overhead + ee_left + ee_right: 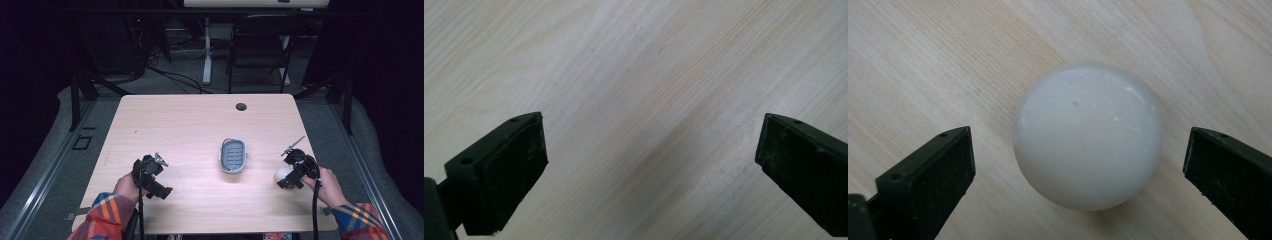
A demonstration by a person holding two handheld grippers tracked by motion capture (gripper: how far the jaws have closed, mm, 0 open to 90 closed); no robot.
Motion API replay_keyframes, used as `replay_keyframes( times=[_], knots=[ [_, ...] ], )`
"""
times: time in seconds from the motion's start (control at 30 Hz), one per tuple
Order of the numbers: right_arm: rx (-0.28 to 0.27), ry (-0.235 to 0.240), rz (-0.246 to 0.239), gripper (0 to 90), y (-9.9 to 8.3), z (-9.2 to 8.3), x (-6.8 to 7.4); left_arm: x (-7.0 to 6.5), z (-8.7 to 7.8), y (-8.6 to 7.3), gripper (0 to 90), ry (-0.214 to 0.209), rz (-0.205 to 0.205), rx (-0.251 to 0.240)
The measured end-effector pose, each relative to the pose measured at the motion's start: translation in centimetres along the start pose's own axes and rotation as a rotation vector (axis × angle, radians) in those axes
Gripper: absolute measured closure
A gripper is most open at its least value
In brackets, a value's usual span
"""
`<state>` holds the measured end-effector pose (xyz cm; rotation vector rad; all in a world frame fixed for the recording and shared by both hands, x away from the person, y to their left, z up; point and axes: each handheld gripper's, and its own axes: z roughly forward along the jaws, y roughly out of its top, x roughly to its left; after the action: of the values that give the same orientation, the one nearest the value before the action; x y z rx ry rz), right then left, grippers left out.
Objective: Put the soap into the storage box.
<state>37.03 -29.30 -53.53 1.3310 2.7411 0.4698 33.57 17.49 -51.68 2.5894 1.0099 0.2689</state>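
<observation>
white ball on the table, near its right front edge, lying between the wide-apart jaws, touching neither | right gripper spread wide around ball, gripping nothing | grey basket mid-table, left of ball, apart from it | left gripper at front left, jaws wide apart over bare wood, empty

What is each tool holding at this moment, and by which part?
Nothing is held. The right tool stands open around the white ball, jaws apart from it. The left tool is open over bare table.
</observation>
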Motion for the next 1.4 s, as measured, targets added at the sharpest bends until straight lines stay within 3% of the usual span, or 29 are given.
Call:
replay_keyframes(
  times=[0.07, 0.13, 0.17, 0.2, 0.23, 0.33, 0.37, 0.43, 0.47, 0.5, 0.63, 0.7, 0.73, 0.77, 1.0, 1.03, 1.2, 1.37, 1.4],
  knots=[
    [0.005, 0.006, -0.001, 0.0, 0.1, 0.1, 0.0, 0.0, 0.0, 0.0, 0.2, -0.001, 0.0, 0.001],
    [0.067, 0.002, -0.038, 0.0, 0.5, 0.1, 0.0, 0.0, 0.0, 0.0, 0.2, -0.001, 0.001, 0.002],
    [0.031, 0.005, -0.006, 0.0, 0.4, 0.5, 0.2, 0.0, 0.0, 0.0, 0.2, 0.001, 0.002, -0.001],
    [0.031, 0.006, -0.001, 0.0, 0.4, 0.6, 0.3, 0.0, 0.0, 0.0, 0.2, 0.001, 0.002, -0.001],
    [0.082, 0.001, -0.032, 0.0, 0.7, 0.4, 0.1, 0.0, 0.0, 0.0, 0.2, 0.001, 0.002, 0.0],
    [0.015, 0.009, 0.034, 0.3, 0.5, 1.2, 0.4, 0.0, 0.0, 0.0, 0.2, -0.002, 0.005, -0.001],
    [0.108, -0.001, -0.035, 2.3, 0.9, 0.7, -0.1, 0.0, 0.0, 0.0, 0.2, -0.002, 0.005, -0.002],
    [0.09, 0.006, -0.054, 13.8, 0.9, 0.6, -0.1, 0.0, 0.0, 0.0, 0.2, -0.002, 0.005, -0.002],
    [0.055, 0.003, -0.041, 13.2, 0.9, 0.7, 0.0, 0.0, 0.0, 0.0, 0.2, -0.002, 0.005, -0.001],
    [0.055, 0.003, -0.041, 13.2, 0.9, 0.7, 0.0, 0.0, 0.0, 0.0, 0.2, -0.002, 0.005, -0.001],
    [0.112, -0.015, -0.064, 14.7, 1.1, 1.0, -0.1, 0.0, 0.0, 0.0, 0.2, 0.0, 0.007, -0.002],
    [0.092, -0.015, -0.042, 15.3, 1.0, 1.3, 0.1, 0.0, 0.0, 0.0, 0.2, -0.001, 0.006, 0.0],
    [0.179, -0.026, -0.111, 17.0, 1.4, 0.9, -0.4, 0.0, 0.0, 0.0, 0.2, -0.002, 0.006, 0.0],
    [0.114, -0.024, -0.05, 18.5, 1.1, 1.4, 0.0, 0.0, 0.0, 0.0, 0.2, -0.002, 0.006, 0.0],
    [0.186, -0.05, -0.1, 23.9, 1.3, 1.6, 0.0, 0.0, 0.0, 0.0, 0.2, -0.001, 0.004, 0.001],
    [0.164, -0.048, -0.081, 23.9, 1.2, 1.7, 0.1, 0.0, 0.0, 0.0, 0.2, -0.001, 0.005, 0.002],
    [0.188, -0.06, -0.096, 24.1, 1.3, 1.5, 0.1, 0.0, 0.0, 0.0, 0.3, 0.0, 0.006, 0.001],
    [0.165, -0.064, -0.094, 24.1, 1.2, 1.5, 0.2, 0.0, 0.0, 0.0, 0.3, 0.0, 0.007, 0.001],
    [0.184, -0.072, -0.11, 24.1, 1.4, 1.3, 0.2, 0.0, 0.0, 0.0, 0.3, 0.001, 0.007, -0.001]
  ],
)
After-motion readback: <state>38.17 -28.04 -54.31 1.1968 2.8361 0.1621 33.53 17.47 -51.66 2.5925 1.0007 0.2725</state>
